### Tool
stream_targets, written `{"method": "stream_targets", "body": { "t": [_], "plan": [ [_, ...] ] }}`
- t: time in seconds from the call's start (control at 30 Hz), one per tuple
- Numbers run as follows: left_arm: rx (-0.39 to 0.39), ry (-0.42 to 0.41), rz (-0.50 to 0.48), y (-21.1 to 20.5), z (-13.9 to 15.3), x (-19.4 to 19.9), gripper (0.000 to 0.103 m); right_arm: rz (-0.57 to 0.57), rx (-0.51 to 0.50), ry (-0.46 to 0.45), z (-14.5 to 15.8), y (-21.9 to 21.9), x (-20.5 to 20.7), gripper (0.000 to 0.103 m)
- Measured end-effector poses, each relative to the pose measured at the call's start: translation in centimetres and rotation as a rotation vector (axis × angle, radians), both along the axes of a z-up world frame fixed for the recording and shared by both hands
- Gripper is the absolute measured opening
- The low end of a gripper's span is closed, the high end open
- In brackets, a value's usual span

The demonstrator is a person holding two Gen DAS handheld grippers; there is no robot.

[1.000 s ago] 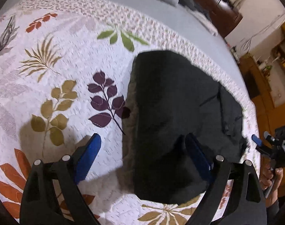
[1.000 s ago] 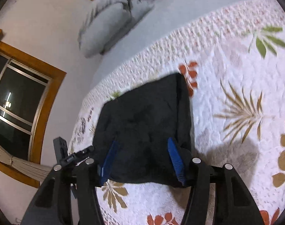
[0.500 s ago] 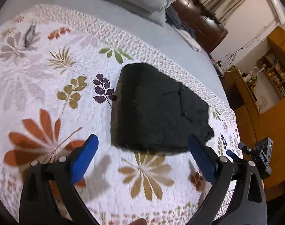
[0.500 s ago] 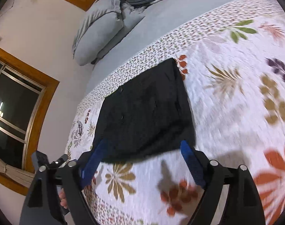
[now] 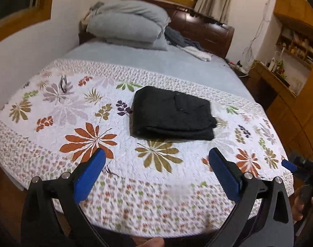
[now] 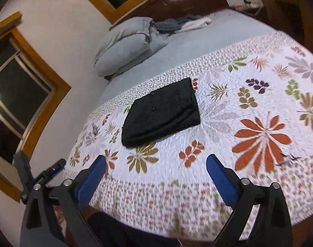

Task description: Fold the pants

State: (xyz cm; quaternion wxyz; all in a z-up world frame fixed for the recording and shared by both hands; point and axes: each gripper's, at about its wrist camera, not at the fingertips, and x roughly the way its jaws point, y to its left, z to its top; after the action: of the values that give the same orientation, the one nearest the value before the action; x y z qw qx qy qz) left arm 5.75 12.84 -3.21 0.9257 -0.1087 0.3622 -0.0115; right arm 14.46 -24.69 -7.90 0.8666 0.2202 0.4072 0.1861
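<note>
Bed (image 5: 177, 65) with floral quilt (image 5: 78, 107) over its near half, grey pillows (image 5: 127, 26) stacked far left by the headboard. Black pants (image 5: 170, 113) folded into a compact rectangle, lying mid-quilt. Left gripper (image 5: 156, 164) and right gripper (image 6: 154, 168) both off the pants at the near edge, jaws just opened wide, nothing between them.

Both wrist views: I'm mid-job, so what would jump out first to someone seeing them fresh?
The black folded pants lie as a neat dark block on the floral quilt, stark against its white ground and orange leaf prints. In front, the left tool and right tool stand open and empty at the near edge of the bed, clear of the pants. Grey pillows are piled at the headboard.
</note>
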Motion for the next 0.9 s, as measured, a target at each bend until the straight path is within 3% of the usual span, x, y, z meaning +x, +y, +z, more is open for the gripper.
{"method": "stream_targets", "body": {
  "t": [0.33,0.9],
  "plan": [
    [0.099,-0.05,-0.002,-4.6,5.0,-8.4,0.1,0.029,-0.116,-0.103,4.8,1.8,-8.5,0.099],
    [0.212,-0.139,0.027,-7.9,8.9,-15.1,0.1,0.028,-0.286,-0.338,11.0,5.2,-16.2,0.099]
  ]
}}
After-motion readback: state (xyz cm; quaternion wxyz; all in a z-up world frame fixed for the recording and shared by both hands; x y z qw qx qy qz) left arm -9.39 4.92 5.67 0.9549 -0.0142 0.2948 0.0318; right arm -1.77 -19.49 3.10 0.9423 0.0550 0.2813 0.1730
